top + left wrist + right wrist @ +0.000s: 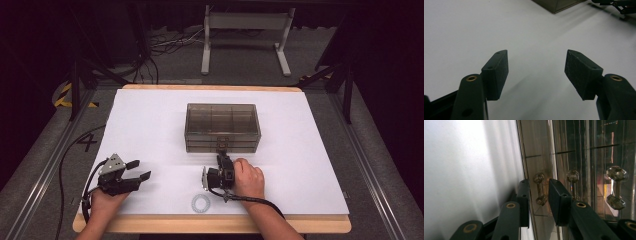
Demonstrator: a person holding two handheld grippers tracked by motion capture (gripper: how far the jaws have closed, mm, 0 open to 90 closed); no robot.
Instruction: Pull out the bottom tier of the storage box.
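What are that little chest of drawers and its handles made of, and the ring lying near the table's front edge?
The drawer chest looks like smoky see-through plastic: its inner dividers show through glossy walls. Its drawer handles seem clear faceted plastic, possibly glass, with glinting knobs at both ends. The ring looks pale and translucent, perhaps plastic or tape; it is too small to tell.

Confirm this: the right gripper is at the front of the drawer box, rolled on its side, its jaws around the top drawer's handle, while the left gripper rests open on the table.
Not the top drawer. The right gripper view shows the right gripper with its jaws around the bottom drawer's handle, the one nearest the table. The rest holds: it is rolled on its side at the drawer box front, and the left gripper rests open.
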